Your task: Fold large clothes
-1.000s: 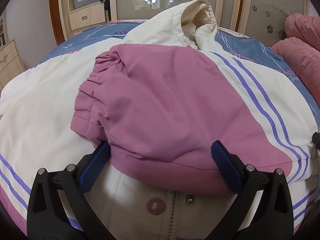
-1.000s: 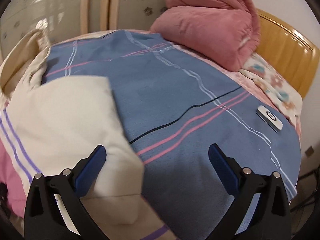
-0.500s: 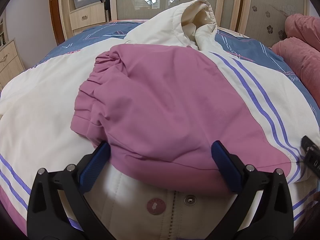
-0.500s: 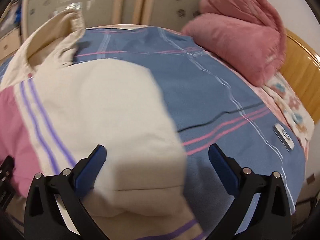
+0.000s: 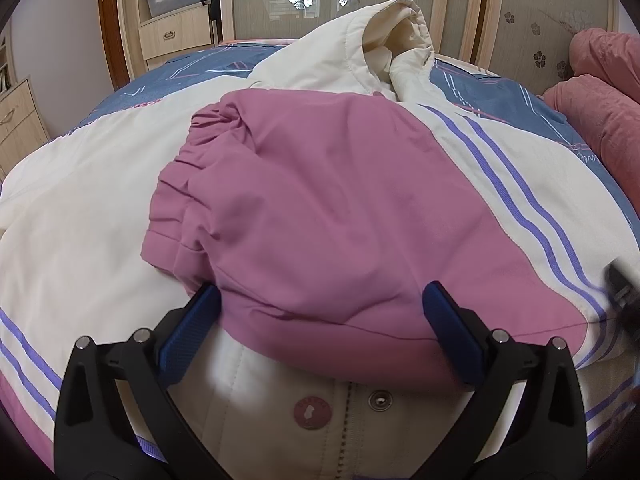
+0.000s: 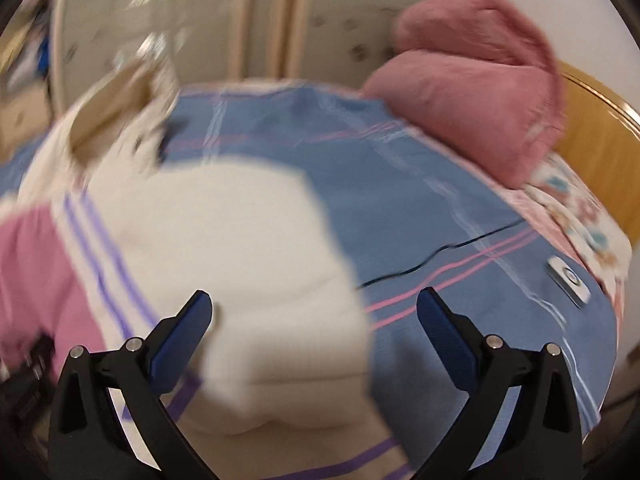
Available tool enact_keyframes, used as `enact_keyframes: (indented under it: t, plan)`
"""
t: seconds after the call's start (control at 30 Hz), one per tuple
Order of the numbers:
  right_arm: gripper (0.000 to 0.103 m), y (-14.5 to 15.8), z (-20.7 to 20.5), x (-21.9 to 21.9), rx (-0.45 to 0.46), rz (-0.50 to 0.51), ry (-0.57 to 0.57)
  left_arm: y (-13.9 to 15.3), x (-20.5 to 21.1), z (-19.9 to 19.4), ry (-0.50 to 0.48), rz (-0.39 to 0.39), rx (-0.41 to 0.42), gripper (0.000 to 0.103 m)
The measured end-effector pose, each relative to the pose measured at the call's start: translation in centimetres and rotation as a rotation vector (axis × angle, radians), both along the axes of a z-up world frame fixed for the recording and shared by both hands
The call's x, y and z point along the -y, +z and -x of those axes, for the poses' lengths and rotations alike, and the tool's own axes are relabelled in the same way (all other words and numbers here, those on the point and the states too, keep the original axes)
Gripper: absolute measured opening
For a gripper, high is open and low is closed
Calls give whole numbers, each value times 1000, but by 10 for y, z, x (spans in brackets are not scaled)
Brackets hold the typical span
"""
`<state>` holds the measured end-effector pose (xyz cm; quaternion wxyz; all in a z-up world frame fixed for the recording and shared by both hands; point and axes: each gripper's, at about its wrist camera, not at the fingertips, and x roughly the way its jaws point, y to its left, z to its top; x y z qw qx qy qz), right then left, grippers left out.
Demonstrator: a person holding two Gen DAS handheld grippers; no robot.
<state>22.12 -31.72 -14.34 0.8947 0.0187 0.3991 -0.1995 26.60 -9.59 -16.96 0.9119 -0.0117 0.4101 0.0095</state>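
Observation:
A cream hooded jacket (image 5: pixel 80 208) with purple stripes lies spread on the bed. Its pink sleeve (image 5: pixel 320 216) is folded across the body, elastic cuff at the left. The hood (image 5: pixel 384 52) stands up at the far side. My left gripper (image 5: pixel 320 328) is open, low over the jacket's front placket, its jaws either side of the sleeve's near edge. My right gripper (image 6: pixel 314 336) is open and empty above the jacket's cream right shoulder part (image 6: pixel 248 248); the view is blurred. It shows as a dark blur at the right edge of the left wrist view (image 5: pixel 624 292).
The bed has a blue striped cover (image 6: pixel 420 208). Rolled pink quilts (image 6: pixel 480 92) lie by the wooden headboard (image 6: pixel 596 160). A small white remote (image 6: pixel 568 280) lies near the bed's right edge. Wardrobe doors (image 5: pixel 280 0) and drawers (image 5: pixel 172 36) stand beyond the bed.
The right gripper has swung left over the jacket's cream part, and its tip has entered the left wrist view at the right edge. The left gripper and sleeve have not moved.

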Motion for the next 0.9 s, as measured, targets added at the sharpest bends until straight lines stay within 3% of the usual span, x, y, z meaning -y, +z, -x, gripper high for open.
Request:
enact_keyframes:
  t: [0.13, 0.3, 0.5, 0.57, 0.63, 0.7, 0.77, 0.9]
  plan:
    - [102, -5, 0, 21, -21, -91, -65, 0, 0, -1, -1, -1, -1, 101]
    - [102, 8, 13, 39, 73, -68, -198, 0, 0, -1, 0, -1, -1, 101]
    - [102, 21, 14, 18, 152, -120, -13, 0, 0, -1, 0, -1, 0, 101]
    - [102, 14, 7, 4, 101, -156, 71, 0, 1, -1, 0, -2, 0, 101]
    - [102, 3, 1, -1, 27, -70, 20, 0, 0, -1, 0, -1, 0, 101]
    - [102, -3, -3, 6, -10, -82, -7, 0, 0, -1, 0, -2, 0, 101]
    - [102, -4, 1, 22, -5, -101, -89, 0, 1, -1, -1, -2, 0, 101]
    - [102, 9, 13, 40, 58, -12, -247, 0, 0, -1, 0, -1, 0, 101]
